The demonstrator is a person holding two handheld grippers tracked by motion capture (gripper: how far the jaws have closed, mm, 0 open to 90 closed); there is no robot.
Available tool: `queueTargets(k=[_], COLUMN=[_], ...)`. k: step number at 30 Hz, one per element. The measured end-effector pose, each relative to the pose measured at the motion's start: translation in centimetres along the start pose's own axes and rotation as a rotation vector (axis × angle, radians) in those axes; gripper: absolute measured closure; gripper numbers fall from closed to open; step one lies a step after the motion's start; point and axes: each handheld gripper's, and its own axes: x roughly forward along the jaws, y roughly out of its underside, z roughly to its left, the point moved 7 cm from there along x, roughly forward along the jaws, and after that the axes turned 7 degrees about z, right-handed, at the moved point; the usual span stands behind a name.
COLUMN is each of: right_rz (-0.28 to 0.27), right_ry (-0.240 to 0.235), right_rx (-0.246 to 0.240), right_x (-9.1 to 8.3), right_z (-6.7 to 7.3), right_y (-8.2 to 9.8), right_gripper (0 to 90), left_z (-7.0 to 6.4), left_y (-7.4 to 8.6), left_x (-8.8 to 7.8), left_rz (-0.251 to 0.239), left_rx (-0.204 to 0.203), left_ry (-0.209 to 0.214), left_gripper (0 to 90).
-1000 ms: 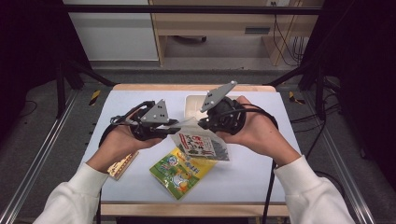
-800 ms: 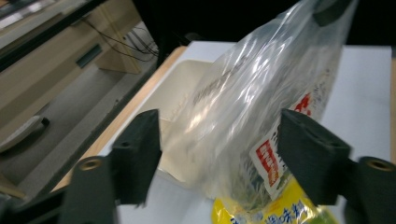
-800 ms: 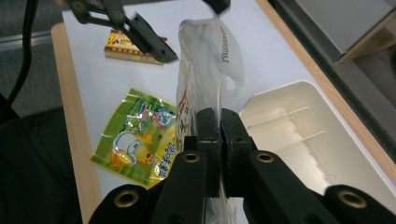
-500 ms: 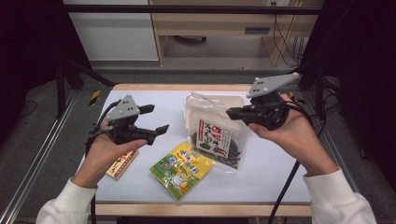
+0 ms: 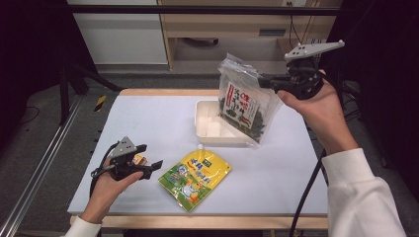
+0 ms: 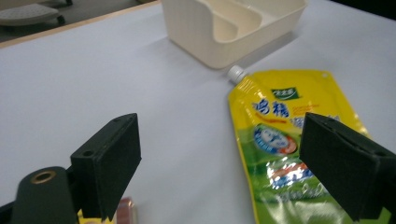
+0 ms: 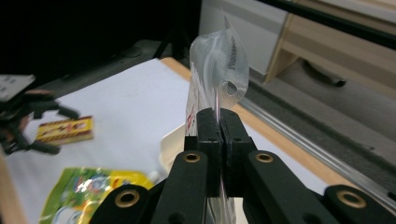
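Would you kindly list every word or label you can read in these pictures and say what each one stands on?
"鸡精": large blue characters on the yellow spout pouch.
Green logo at the pouch's top: too small to read.
Seaweed bag held in the right tongs: large characters on its white and red label, too blurred to read.
Small yellow and red packet: print too blurred to read.
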Motion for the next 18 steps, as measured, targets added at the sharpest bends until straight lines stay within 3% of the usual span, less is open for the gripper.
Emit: queueTargets(k=[7,11,18], right_rz=[-0.058,-0.062,-0.075], right_ry=[0.059,0.065,0.07], right_rx=[0.052,0.079,0.126], right_x=[1.1,1.9,2.9], right_z=[-2.7,-4.0,-5.6], right_y=[-1.3,-1.4,-1.1], right_gripper=[88.9,89.0,89.0], left_z=[0.5,0.0,0.3], left_y=[2.1,3.5,3.5], left_x=[-1.5,-2.0,-2.5], left_rz=[-0.03,-0.013,-0.031], left_rx=[-0.022,-0.026,-0.035], left_ry=[-0.081,-0.086,-0.098], left_gripper=[12.2,12.2,12.3])
